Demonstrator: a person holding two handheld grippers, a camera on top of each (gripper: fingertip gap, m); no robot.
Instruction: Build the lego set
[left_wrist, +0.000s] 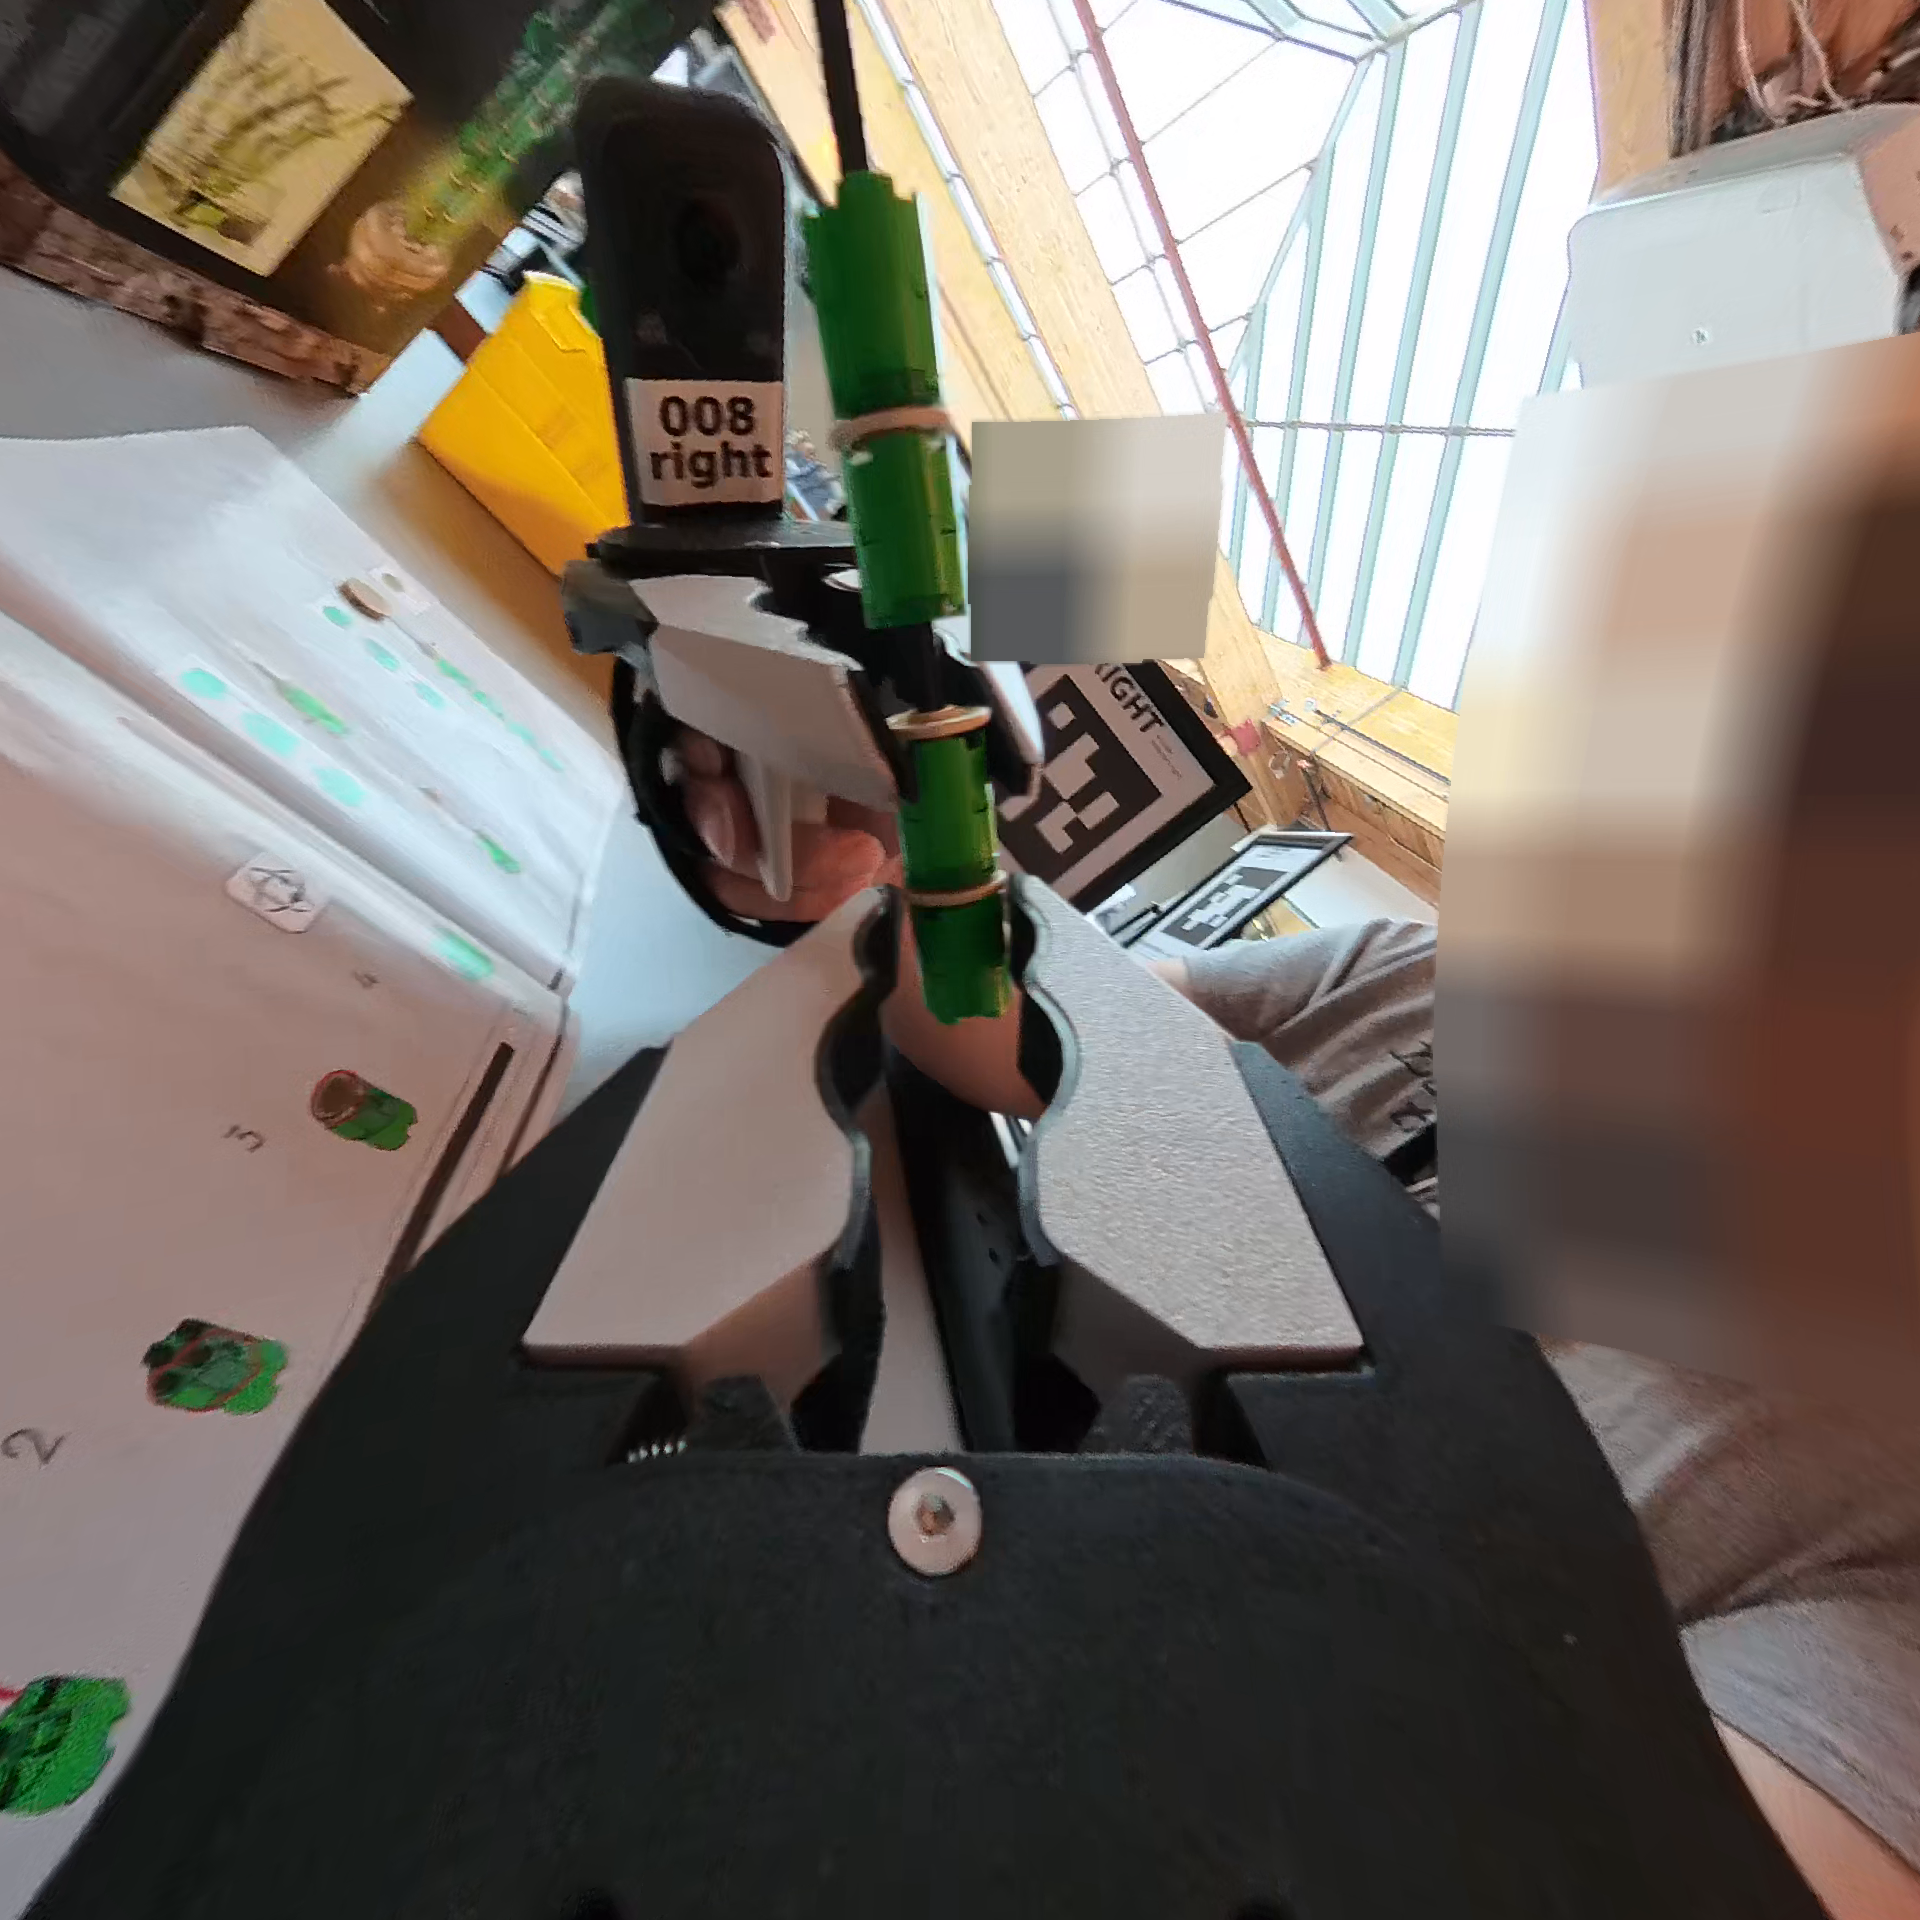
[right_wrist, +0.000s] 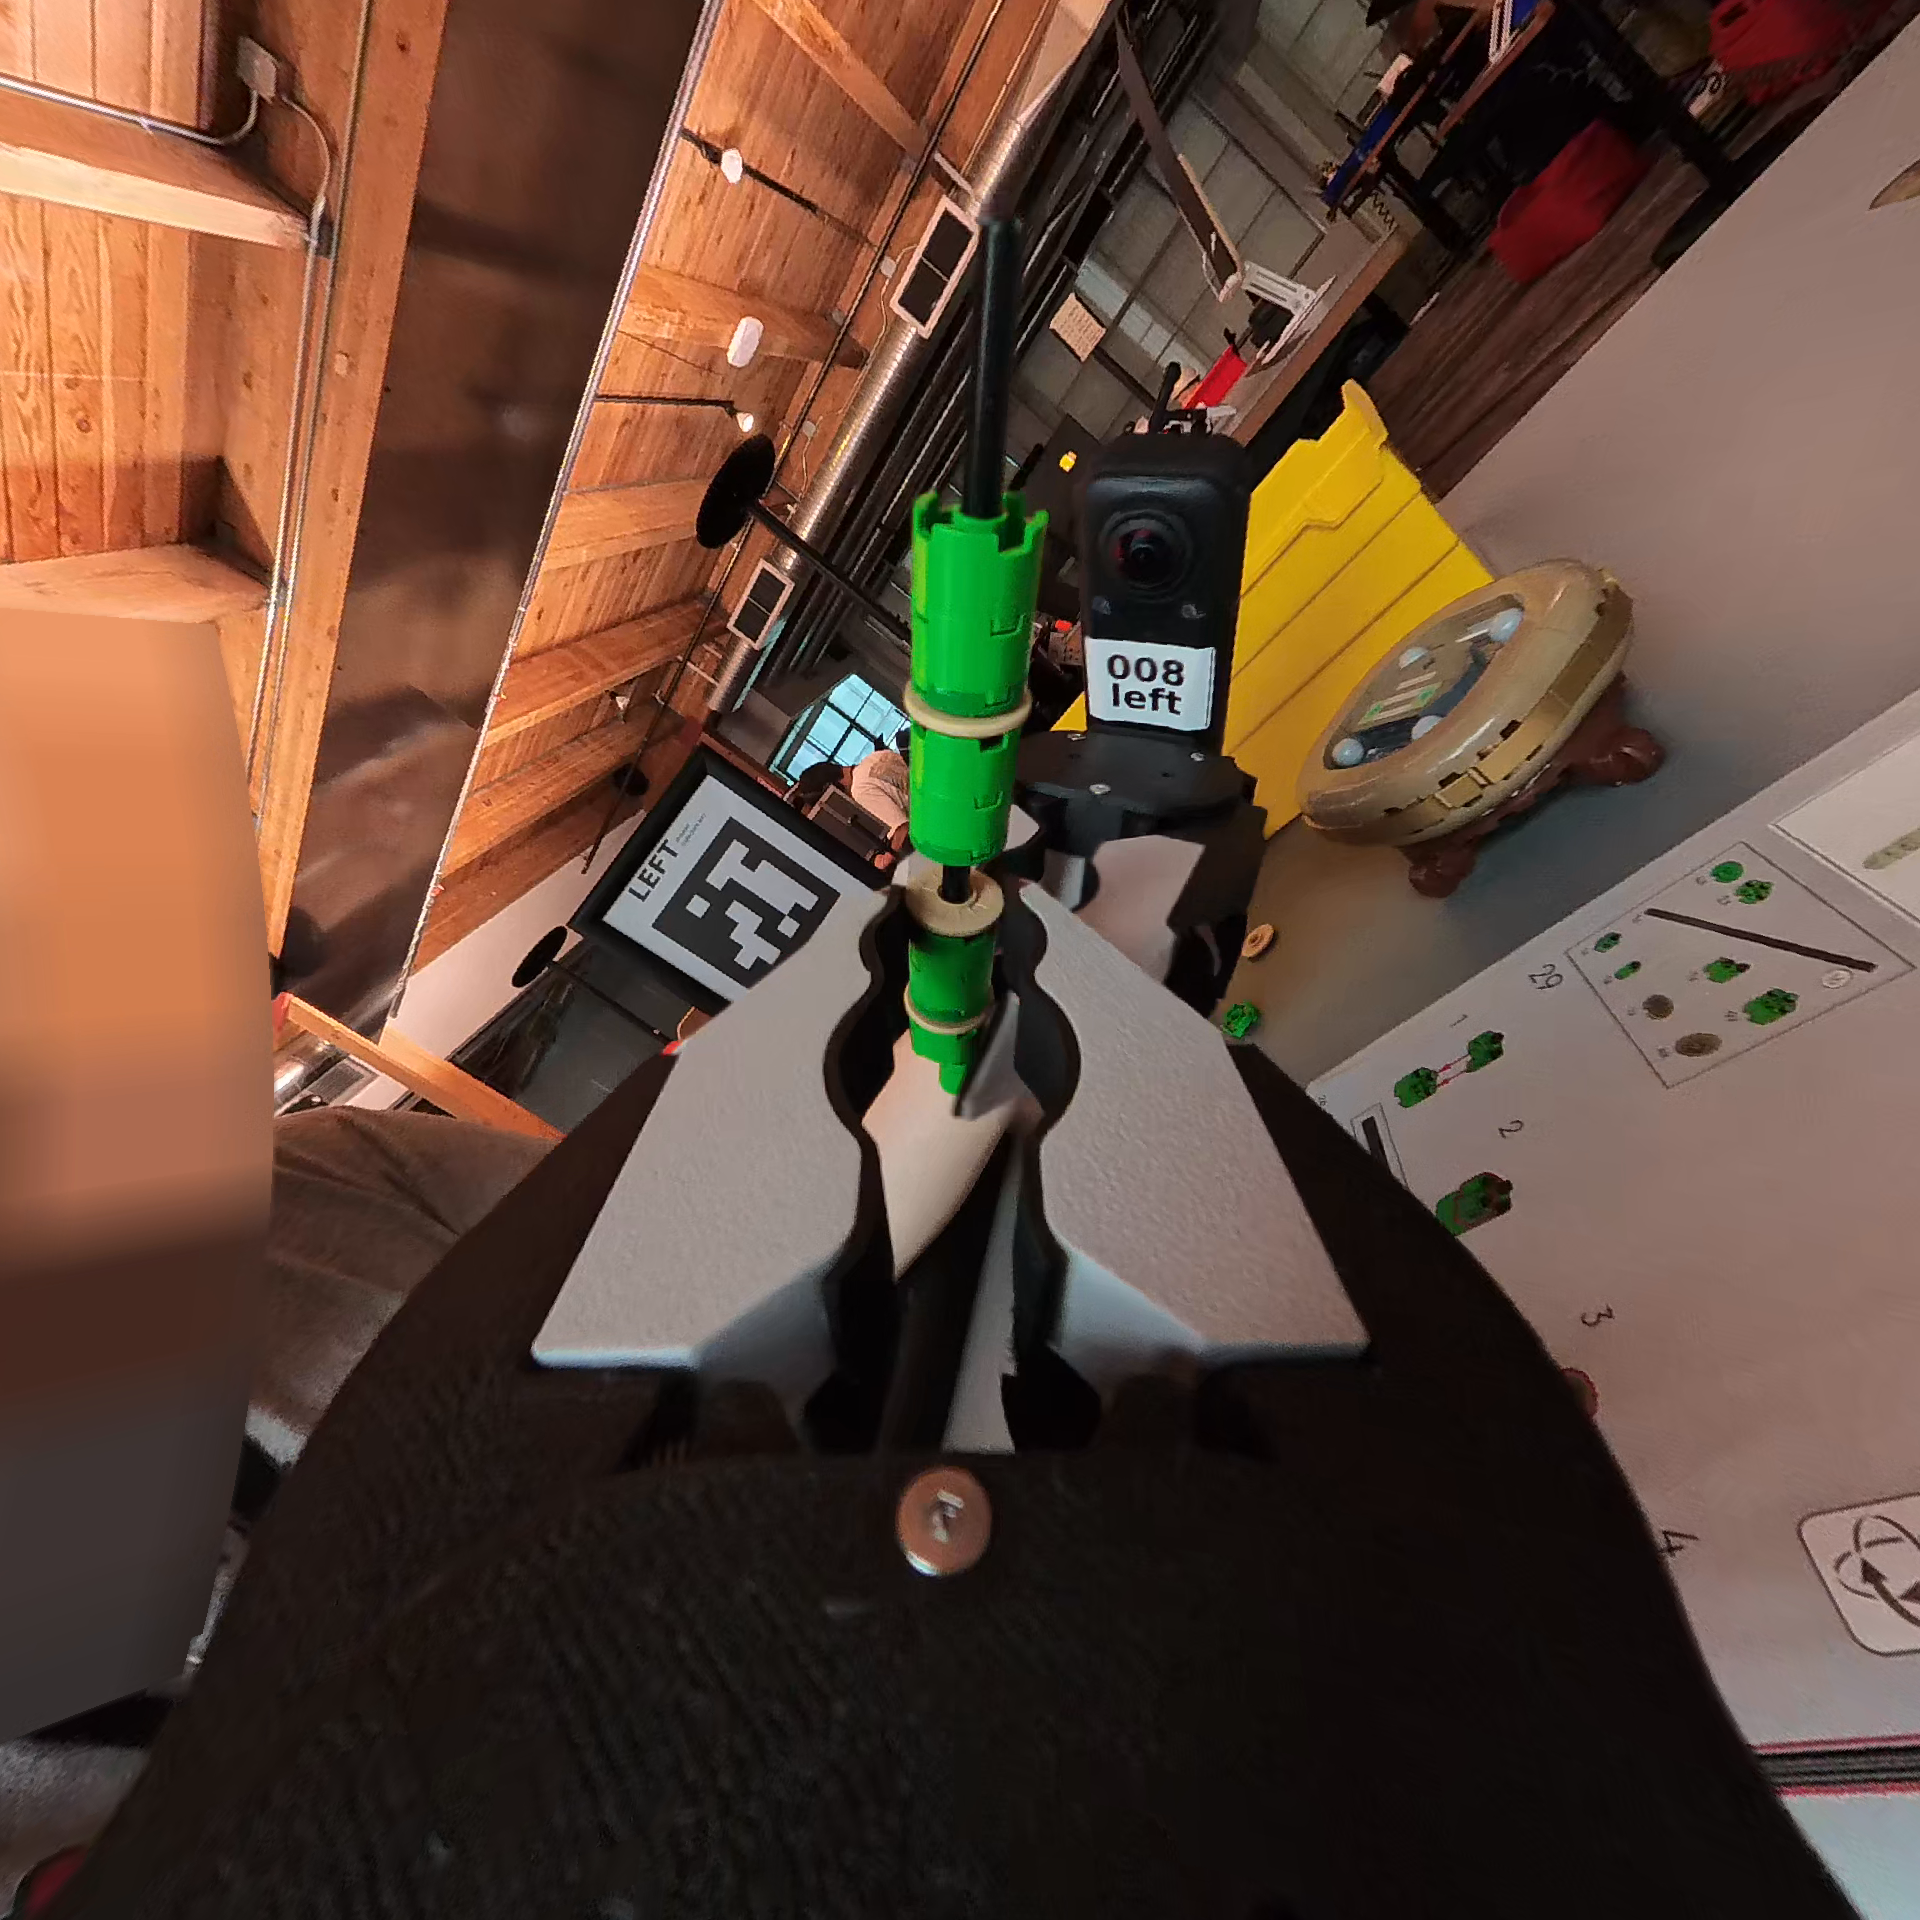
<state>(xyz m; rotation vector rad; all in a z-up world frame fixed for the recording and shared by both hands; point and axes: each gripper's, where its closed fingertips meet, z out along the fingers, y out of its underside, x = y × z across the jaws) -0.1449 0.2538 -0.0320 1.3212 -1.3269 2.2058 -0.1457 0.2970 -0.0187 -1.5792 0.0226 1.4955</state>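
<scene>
Mid-assembly, the left gripper (left_wrist: 961, 997) clamps the bottom green segment of the bamboo-like stalk (left_wrist: 899, 468) at frame centre, the right gripper (right_wrist: 951, 997) clamps near its tan ring (right_wrist: 953, 907); next, seating that ring likely needs a straight push along the black axle (right_wrist: 987, 353).

A workshop or lab in a timber-built loft: plank ceiling with heavy beams (right_wrist: 312, 312) fills the upper left of the right wrist view, with a metal duct (right_wrist: 894, 416) running across it. Upper right, cluttered shelving (right_wrist: 1507, 156) and a yellow bin (right_wrist: 1340, 582) stand behind a grey worktable (right_wrist: 1714, 468).
</scene>
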